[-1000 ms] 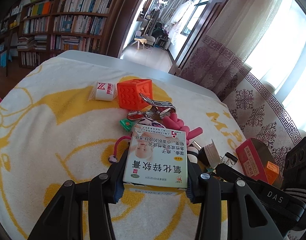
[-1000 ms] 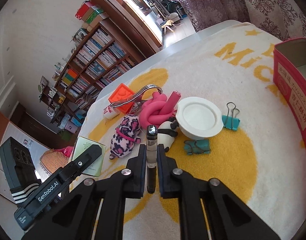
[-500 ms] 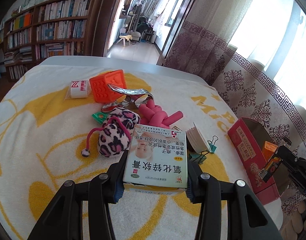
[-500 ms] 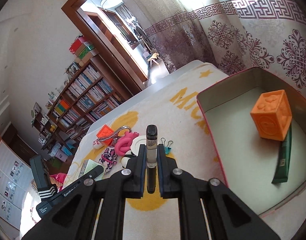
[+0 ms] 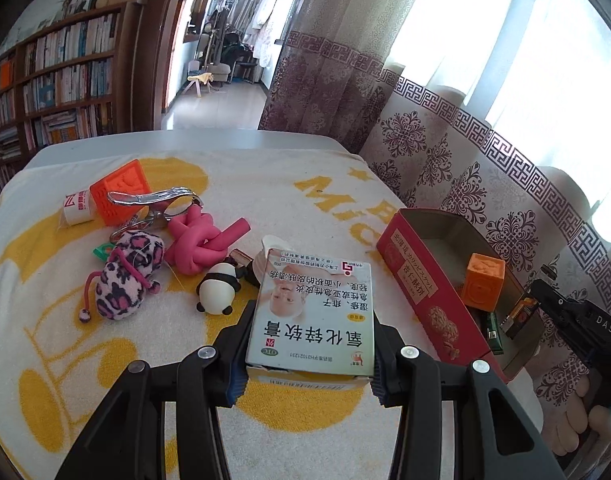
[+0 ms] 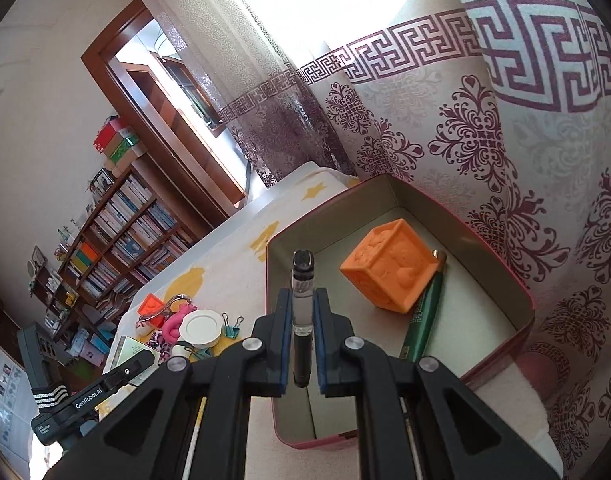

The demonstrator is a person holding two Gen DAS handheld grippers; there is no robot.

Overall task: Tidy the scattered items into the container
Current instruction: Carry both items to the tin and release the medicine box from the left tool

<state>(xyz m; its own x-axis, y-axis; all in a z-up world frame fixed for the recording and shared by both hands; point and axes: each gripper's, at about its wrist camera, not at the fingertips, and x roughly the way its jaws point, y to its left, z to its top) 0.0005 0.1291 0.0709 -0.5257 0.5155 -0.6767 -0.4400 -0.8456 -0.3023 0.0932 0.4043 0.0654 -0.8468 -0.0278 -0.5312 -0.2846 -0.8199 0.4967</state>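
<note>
**Two items carried to the tin, neither yet dropped**

I had both tongs loaded. My right gripper was clamped tight on a slim clear vial with a dark cap, held upright between the pads and poised over the near wall of the red tin. My left gripper was closed on the white medicine box, its pads pressed against both long sides, with the box above the yellow-and-white towel, near the tin but not yet over it.

I judged this to be the delivery step. The next move called for carrying the vial a little further over the tin's floor and opening the jaws low, so that it would not bounce out; the box would follow, and it needed the bare floor at the near end.

Inside the tin lay an orange cube and, touching it, a green stick-like item. The rest was bare.

Outside the tin lay a leopard-print plush, a knotted pink tube, a panda figure and a second orange cube.
</note>
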